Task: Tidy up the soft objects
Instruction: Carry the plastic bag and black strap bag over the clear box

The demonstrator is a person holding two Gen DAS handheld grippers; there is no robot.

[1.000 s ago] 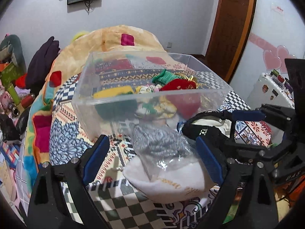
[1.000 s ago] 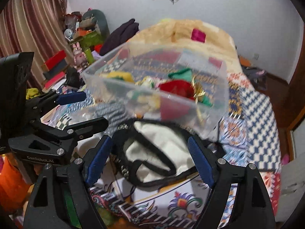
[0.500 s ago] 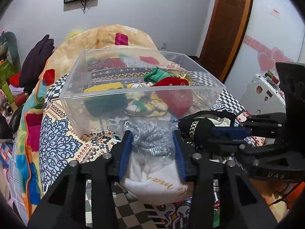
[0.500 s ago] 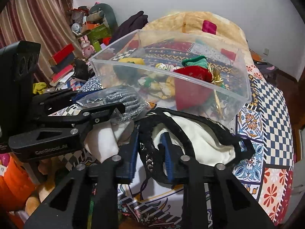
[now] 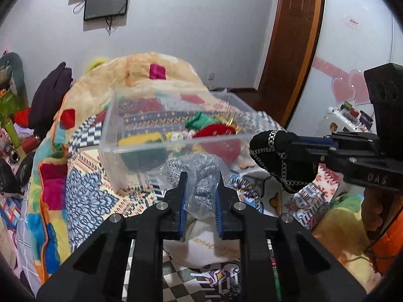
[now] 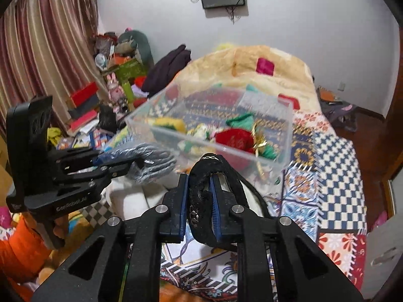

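A clear plastic bin (image 5: 141,148) (image 6: 284,130) sits on the patterned bed and holds several soft items, among them red (image 6: 233,138), green and yellow ones. My left gripper (image 5: 200,176) is shut on a grey knit item in a clear plastic bag (image 5: 201,176), lifted just before the bin; the bag also shows in the right wrist view (image 6: 153,161). My right gripper (image 6: 200,178) is shut on a black strap with chain trim (image 6: 201,188) (image 5: 274,156), raised near the bin's front wall. A white fabric item (image 5: 211,246) lies below the left gripper.
The bed has a patterned cover (image 6: 335,156) and a beige blanket (image 5: 141,73) behind the bin. Dark clothes (image 5: 50,93) and cluttered toys and boxes (image 6: 113,75) are at the left. A wooden door (image 5: 294,37) stands at the right.
Both grippers went from open to shut, the left on the bagged grey knit, the right on the black strap. Both have since lifted their items toward the bin.
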